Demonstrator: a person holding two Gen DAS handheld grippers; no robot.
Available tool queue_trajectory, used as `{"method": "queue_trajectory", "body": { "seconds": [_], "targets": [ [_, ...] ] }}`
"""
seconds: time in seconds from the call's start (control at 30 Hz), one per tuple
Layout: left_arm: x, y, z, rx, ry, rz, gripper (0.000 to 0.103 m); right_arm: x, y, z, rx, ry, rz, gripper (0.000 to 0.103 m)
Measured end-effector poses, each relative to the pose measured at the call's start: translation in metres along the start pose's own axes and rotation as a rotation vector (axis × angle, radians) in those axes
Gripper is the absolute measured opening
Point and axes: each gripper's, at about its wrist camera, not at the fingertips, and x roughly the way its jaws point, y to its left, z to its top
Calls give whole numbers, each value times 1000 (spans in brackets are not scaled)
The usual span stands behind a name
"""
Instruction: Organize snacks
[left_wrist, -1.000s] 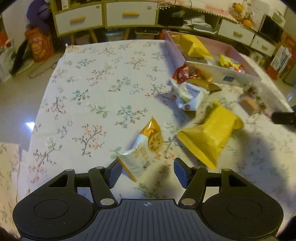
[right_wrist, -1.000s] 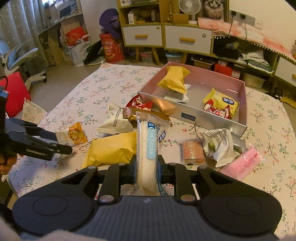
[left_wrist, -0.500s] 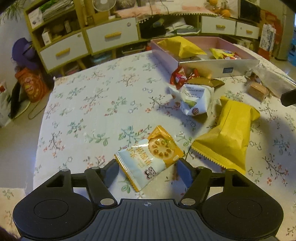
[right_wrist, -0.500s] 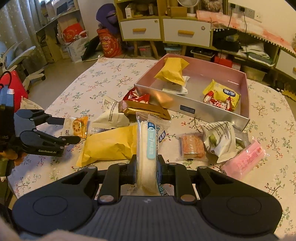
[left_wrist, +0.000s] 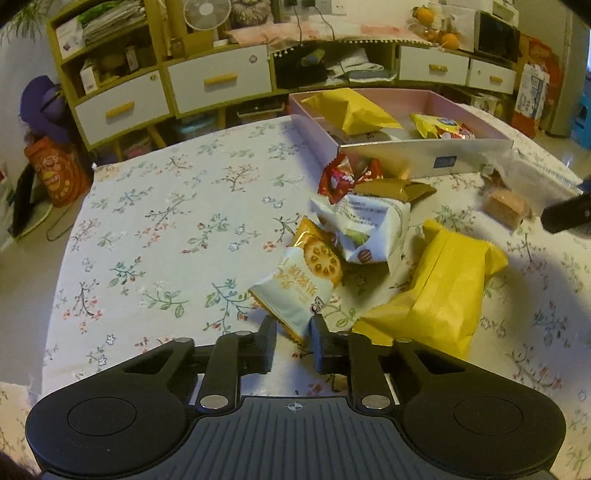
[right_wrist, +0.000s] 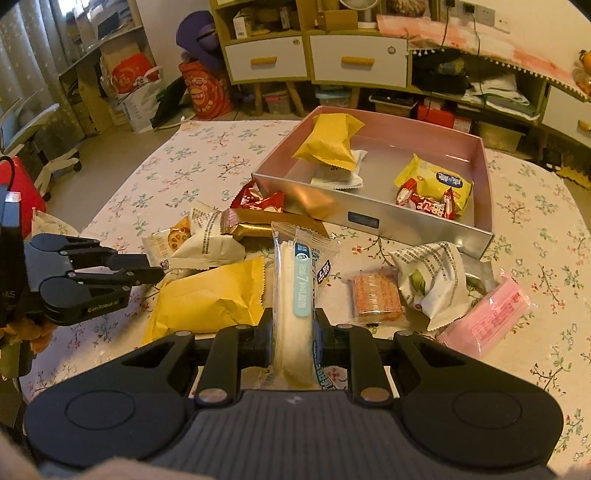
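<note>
My left gripper (left_wrist: 293, 328) is shut on the corner of a white and orange cracker packet (left_wrist: 303, 280), which also shows in the right wrist view (right_wrist: 162, 240). My right gripper (right_wrist: 293, 325) is shut on a long clear-wrapped white snack bar (right_wrist: 295, 295), held upright above the table. The pink box (right_wrist: 487, 184) stands ahead and holds a yellow bag (right_wrist: 328, 142), a yellow packet (right_wrist: 439, 181) and a red packet (right_wrist: 424, 201). In the right wrist view the left gripper (right_wrist: 155, 269) sits at the left.
Loose on the floral tablecloth (left_wrist: 155, 236) lie a big yellow bag (left_wrist: 439, 291), a white packet (left_wrist: 369, 236), a gold bar (left_wrist: 395, 190), red packets (left_wrist: 340, 177), a wafer block (right_wrist: 375, 295), another white packet (right_wrist: 432, 280) and a pink pack (right_wrist: 487, 317). Drawers stand behind.
My left gripper has closed on the cracker packet and moved right with it, towards the white packet. My right gripper still holds the snack bar and has moved slightly forward.
</note>
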Motion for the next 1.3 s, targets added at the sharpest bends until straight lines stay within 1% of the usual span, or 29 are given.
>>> {"method": "queue_trajectory", "body": {
  "seconds": [0.03, 0.1, 0.2, 0.3, 0.37, 0.4, 0.43, 0.47, 0.53, 0.6, 0.63, 0.7, 0.83, 0.97, 1.03, 1.1, 1.2, 1.3],
  "targets": [
    [-1, 1, 1, -13, 5, -2, 7, 1, 0, 0, 2, 2, 0, 18],
    [-5, 6, 1, -55, 17, -15, 0, 1, -1, 0, 6, 5, -2, 18],
    [-11, 10, 0, -90, 33, -28, 0, 1, -2, 2, 8, 1, -2, 18],
    [-14, 10, 1, -77, 34, -13, 0, -1, -3, 4, 14, -7, -1, 18],
    [-13, 12, 2, -87, 99, -39, 1, -2, -3, 4, 17, -9, 2, 18],
    [-10, 12, 1, -95, 151, -49, 7, -1, -3, 5, 16, -8, 4, 18],
    [-10, 11, -1, -89, 183, -59, 9, -1, -3, 5, 13, -7, 6, 18],
    [-12, 10, -2, -73, 178, -50, 14, 0, -2, 5, 10, -4, 9, 18],
    [-13, 7, -2, -47, 189, -4, 28, 2, -1, 6, 3, 1, 11, 18],
    [-12, 8, -2, -38, 185, 57, 57, 3, 0, 7, -3, 4, 15, 18],
    [-11, 9, -2, -36, 182, 81, 60, 4, 1, 8, -4, 6, 20, 18],
    [-7, 12, 1, -46, 176, 107, 61, 5, 3, 9, -7, 7, 27, 18],
    [0, 19, 10, -97, 140, 116, 62, 7, 6, 10, -16, 10, 35, 18],
    [13, 20, 14, -129, 119, 149, 63, 10, 9, 10, -23, 20, 33, 18],
    [16, 22, 18, -163, 118, 148, 57, 10, 11, 9, -29, 23, 31, 18],
    [17, 22, 20, -181, 115, 140, 43, 10, 12, 9, -31, 24, 32, 18],
    [17, 20, 22, -196, 116, 141, 36, 9, 12, 9, -32, 24, 30, 18],
    [15, 13, 22, -188, 108, 151, 35, 9, 11, 9, -34, 21, 24, 18]
  ]
}}
